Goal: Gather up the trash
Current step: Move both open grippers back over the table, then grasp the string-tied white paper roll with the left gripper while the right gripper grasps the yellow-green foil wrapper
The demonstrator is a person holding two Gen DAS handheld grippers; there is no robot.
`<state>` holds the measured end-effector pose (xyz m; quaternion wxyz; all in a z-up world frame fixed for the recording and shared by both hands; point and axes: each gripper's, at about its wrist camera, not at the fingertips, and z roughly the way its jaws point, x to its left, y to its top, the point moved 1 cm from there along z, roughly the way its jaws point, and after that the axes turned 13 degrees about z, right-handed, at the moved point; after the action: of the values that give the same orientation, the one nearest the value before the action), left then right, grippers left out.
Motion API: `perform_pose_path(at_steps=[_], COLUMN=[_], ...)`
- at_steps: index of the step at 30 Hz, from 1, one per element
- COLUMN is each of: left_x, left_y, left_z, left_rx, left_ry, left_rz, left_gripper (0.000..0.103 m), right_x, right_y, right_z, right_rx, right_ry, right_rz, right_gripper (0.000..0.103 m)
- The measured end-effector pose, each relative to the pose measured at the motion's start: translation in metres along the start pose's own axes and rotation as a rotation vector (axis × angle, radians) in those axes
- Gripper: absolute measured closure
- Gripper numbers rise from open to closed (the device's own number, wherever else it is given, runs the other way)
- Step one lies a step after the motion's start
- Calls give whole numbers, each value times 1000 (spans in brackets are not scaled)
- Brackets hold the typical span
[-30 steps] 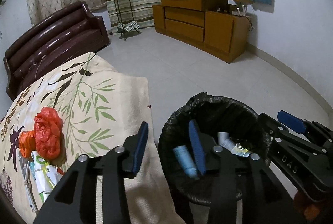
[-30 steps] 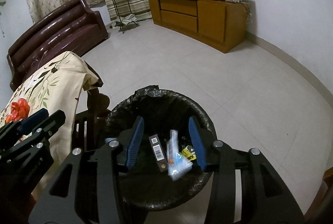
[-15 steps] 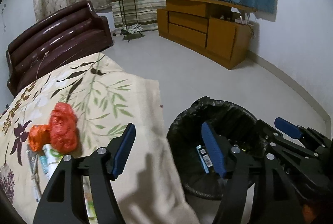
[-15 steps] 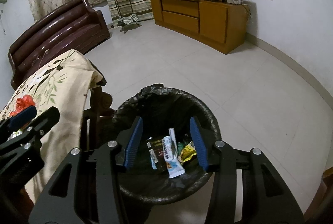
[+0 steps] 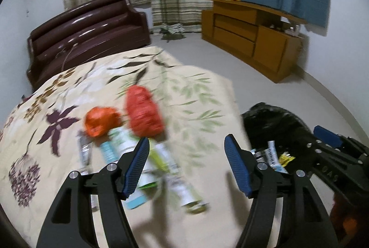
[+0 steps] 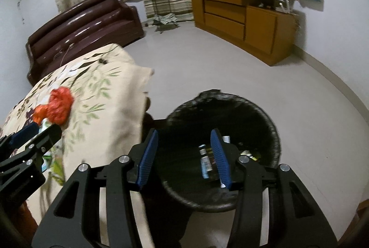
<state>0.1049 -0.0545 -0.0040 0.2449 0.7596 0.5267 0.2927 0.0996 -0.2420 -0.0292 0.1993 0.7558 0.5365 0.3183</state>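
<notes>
The table (image 5: 203, 91), draped in a floral cloth, is lying ahead of and beneath the left claw (image 5: 185, 167); the black-lined trash bin (image 6: 272, 132) is standing on the floor directly under the right claw (image 6: 184, 155). Judged step: a return to the table for the next pick, with several pieces already lying in the bin.

The left claw is standing wide open and gripping nothing. The right claw is standing partly open over the bin, also gripping nothing.

Remaining trash is lying just ahead of and left of the left claw: a red crumpled plastic bag (image 5: 141, 113), an orange crumpled bag (image 5: 100, 121) beside it, and white-and-green tubes (image 5: 170, 169) reaching back under the left finger.

The next move is calling for a descent onto one piece, jaws straddling it clear of the cloth.

Writing: "DAS" is showing on the right claw's arm in the left view. Tube labels are blurring past reading.
</notes>
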Motion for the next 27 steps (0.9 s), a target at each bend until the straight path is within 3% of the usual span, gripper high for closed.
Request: perform_pose_path(at_steps=[15, 25, 27], left_x=[94, 121, 120], left_y=[-53, -70, -69], left_z=[1, 18, 19], left_rx=[89, 156, 156], left_ry=[141, 103, 101], left_rz=[-159, -242, -220], left_gripper=[37, 37, 45], right_x=[71, 93, 95], right_y=[-26, -36, -38], right_z=[-3, 1, 3], right_rx=[45, 67, 72], right_ry=[78, 88, 88], right_rz=[-112, -145, -149], right_gripper=[57, 57, 57])
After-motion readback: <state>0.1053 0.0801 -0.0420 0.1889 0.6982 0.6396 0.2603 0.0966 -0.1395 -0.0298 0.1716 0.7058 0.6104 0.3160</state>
